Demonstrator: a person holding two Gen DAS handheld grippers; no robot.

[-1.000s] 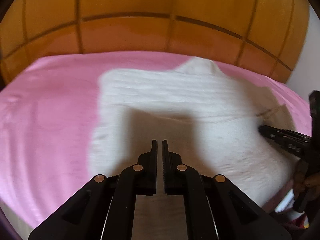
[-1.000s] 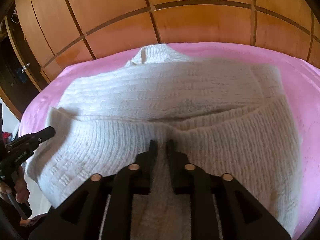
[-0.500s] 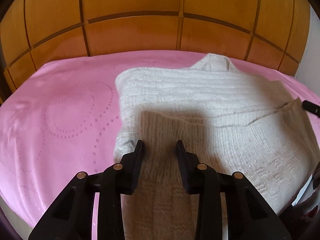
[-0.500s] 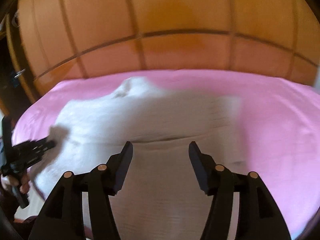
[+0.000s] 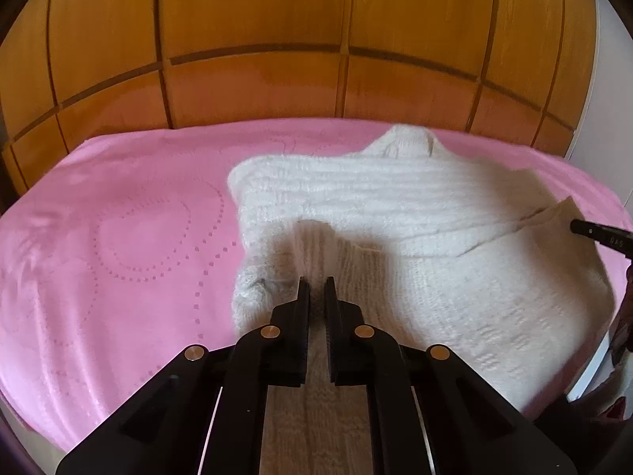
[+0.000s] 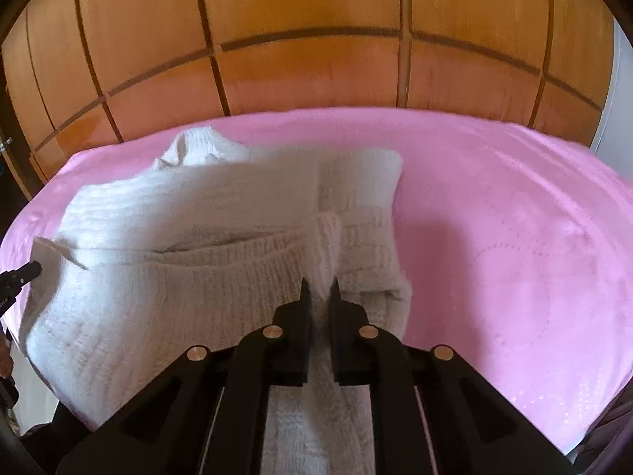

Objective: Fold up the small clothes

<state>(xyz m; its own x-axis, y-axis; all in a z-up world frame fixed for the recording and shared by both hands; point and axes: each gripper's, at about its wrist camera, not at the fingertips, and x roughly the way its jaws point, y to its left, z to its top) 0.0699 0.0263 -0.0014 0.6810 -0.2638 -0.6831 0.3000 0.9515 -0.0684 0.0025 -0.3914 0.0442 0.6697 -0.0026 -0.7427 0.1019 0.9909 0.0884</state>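
My left gripper (image 5: 315, 283) is pinched shut on a raised tuft of the cream knit sweater (image 5: 395, 213), and my right gripper (image 6: 320, 287) is likewise clamped on a ridge of the same knit near its right edge. The sweater lies on the pink bedspread (image 5: 118, 237), collar (image 6: 190, 146) pointing to 12 o'clock toward the wooden panelling (image 6: 316, 39), so I read its long axis as running 6 to 12. My worry is the bites: each looks like a thin pinch of loose knit, so a quick lift could let it slip out or stretch. Uneven pulls could also skew the fold off that axis and undo the tucked side panels.
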